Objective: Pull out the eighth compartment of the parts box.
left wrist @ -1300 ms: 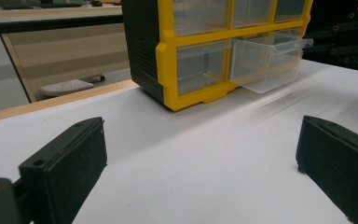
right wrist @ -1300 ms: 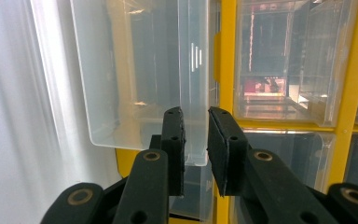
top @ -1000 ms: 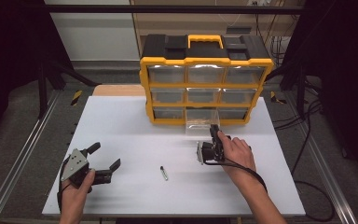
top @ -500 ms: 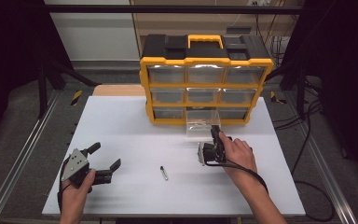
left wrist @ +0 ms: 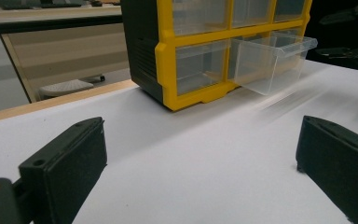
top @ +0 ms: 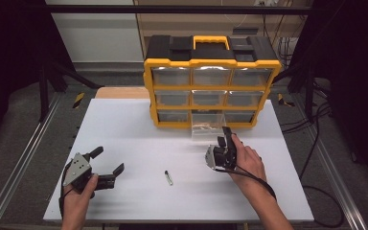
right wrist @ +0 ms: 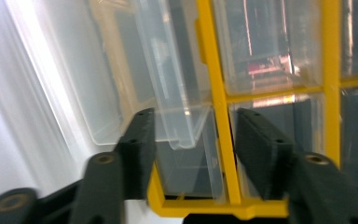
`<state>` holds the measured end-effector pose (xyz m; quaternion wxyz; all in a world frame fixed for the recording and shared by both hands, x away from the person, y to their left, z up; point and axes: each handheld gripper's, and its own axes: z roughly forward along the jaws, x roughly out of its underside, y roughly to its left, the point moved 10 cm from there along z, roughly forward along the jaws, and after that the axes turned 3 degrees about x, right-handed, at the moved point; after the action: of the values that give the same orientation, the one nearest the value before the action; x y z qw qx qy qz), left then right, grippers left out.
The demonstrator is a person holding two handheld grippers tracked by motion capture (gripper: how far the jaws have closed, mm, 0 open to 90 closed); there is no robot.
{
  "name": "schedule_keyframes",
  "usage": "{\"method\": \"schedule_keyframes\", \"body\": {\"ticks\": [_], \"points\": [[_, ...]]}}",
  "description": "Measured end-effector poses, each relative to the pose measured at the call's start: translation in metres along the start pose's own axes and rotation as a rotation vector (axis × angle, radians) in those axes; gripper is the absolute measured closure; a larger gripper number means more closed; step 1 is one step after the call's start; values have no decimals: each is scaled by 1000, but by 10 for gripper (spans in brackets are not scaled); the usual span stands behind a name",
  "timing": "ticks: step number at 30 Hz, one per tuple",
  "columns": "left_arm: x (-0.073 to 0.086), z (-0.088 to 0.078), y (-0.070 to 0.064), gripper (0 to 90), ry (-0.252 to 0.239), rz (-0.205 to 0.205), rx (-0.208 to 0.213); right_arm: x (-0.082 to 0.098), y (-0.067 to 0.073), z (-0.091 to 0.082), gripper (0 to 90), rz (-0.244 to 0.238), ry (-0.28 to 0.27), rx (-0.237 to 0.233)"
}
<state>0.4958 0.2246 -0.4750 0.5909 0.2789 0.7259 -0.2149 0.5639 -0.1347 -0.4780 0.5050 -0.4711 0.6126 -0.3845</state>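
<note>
Drawers first: the yellow-and-black parts organizer (top: 211, 81) stands at the far middle of the white table (top: 124, 124), and its bottom-middle clear drawer (top: 208, 125) is pulled out toward you, with something small and pale lying inside that is too blurred to name. You appear to be at the end of the pulling-out step; your right gripper (top: 224, 140) sits just at the drawer's front lip, and its jaws have just been opening. In the right gripper view the lip (right wrist: 179, 126) is between the two black jaws with a gap on one side, so you have let go of it rather than clamping it. The next move, as I judge it, calls for backing that gripper off the lip without nudging the drawer, then going for the small dark bit (top: 168, 177) that lies alone on the table between your hands, well apart from the organizer, so that it can be dropped into the open drawer. Your right hand (top: 247, 158) is turned with the gripper pointing forward at the organizer, forearm angled in from the lower right. Your left gripper (top: 106, 165) rests low at the near left of the table, jaws spread wide on nothing, aimed across the bare surface toward the organizer.
</note>
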Motion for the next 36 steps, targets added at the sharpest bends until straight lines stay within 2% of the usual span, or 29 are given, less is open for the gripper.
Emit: {"method": "schedule_keyframes", "body": {"ticks": [3, 4, 6, 8, 12, 14, 16, 18, 26, 32, 36], "points": [[-1, 0, 1, 18, -2, 0, -2, 2, -5, -9, 342, 116, 17, -31], [-1, 0, 1, 18, -4, -1, -3, 1, -6, -12, 317, 172, 22, -42], [-1, 0, 1, 19, -4, -2, -2, 1, -9, -16, 290, 231, 15, -56], [-1, -1, 1, 18, -5, -2, -2, 0, -10, -22, 259, 310, 15, -65], [-3, -2, 0, 18, -10, 2, -5, -3, -13, -33, 217, 414, -16, -67], [-4, -3, -1, 18, -10, 4, -5, -4, -13, -38, 200, 481, -32, -79], [-4, -3, -1, 18, -13, 5, -6, -5, -12, -40, 185, 515, -41, -82], [-4, -2, -2, 18, -11, 9, -5, -6, -12, -44, 172, 577, -53, -108], [-5, -2, -3, 18, -10, 12, -11, -11, -14, -51, 164, 706, -70, -168], [-6, -1, -5, 18, -12, 14, -8, -16, -15, -54, 149, 767, -76, -204], [-7, -1, -6, 18, -15, 15, -4, -18, -17, -54, 153, 815, -85, -208]]}}
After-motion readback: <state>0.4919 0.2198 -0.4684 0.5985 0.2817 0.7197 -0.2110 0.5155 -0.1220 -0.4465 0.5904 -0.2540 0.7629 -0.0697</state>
